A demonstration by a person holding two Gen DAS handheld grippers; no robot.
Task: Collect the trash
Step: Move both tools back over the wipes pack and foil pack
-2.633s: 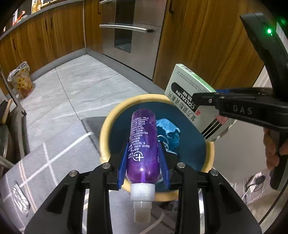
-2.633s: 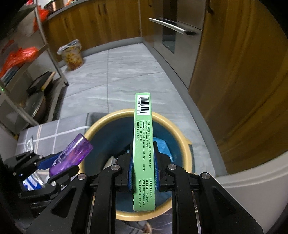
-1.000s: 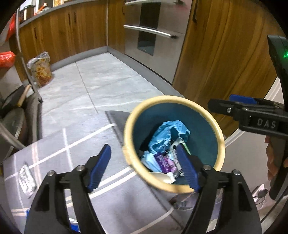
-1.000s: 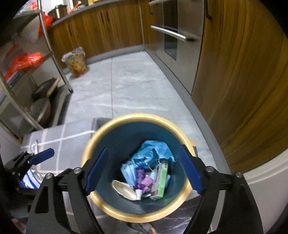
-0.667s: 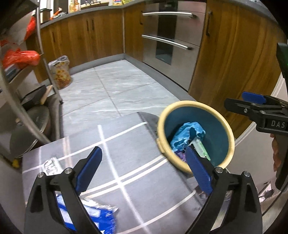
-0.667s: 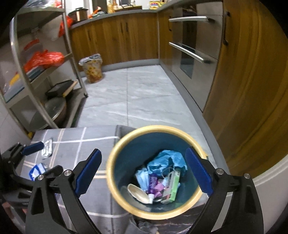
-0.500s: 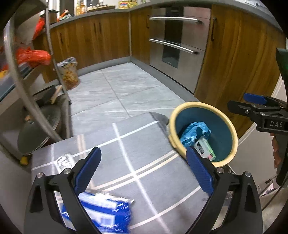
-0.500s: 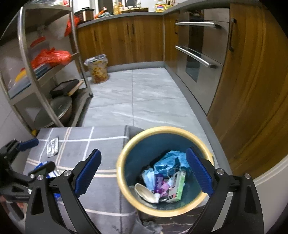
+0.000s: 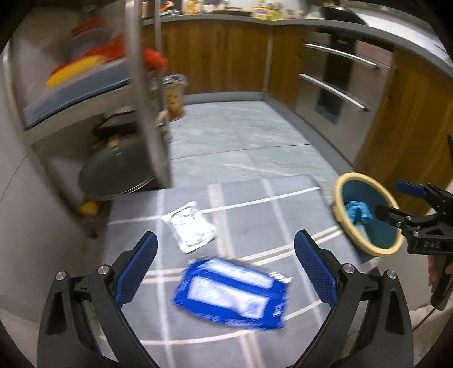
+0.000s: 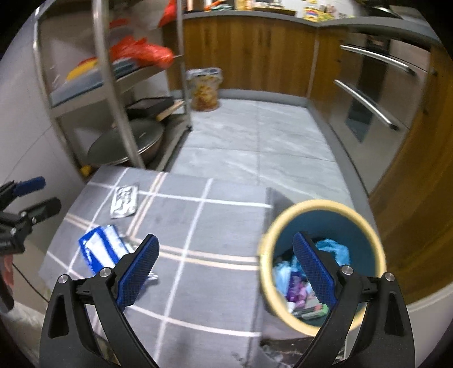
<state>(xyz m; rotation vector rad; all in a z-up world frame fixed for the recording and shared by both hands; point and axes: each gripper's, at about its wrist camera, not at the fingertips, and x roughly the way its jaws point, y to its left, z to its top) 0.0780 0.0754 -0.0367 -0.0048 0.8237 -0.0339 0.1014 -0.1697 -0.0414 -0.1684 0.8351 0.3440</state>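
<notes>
**Both claws empty over the grey mat**

My left gripper and right gripper have just spread wide, nothing between the jaws. The blue packet lies on the checked mat beneath my left claw, the silver pouch just beyond it (both blurred). The yellow-rimmed bin stands off the mat's right edge.

A home kitchen. Wooden cabinets run under a grey counter crowded with jars and packets at twelve o'clock. A built-in steel oven with long bar handles sits at two o'clock. At ten o'clock a steel rack holds what looks like a large pan lid, blurred. Grey stone tiles cover the floor.
</notes>
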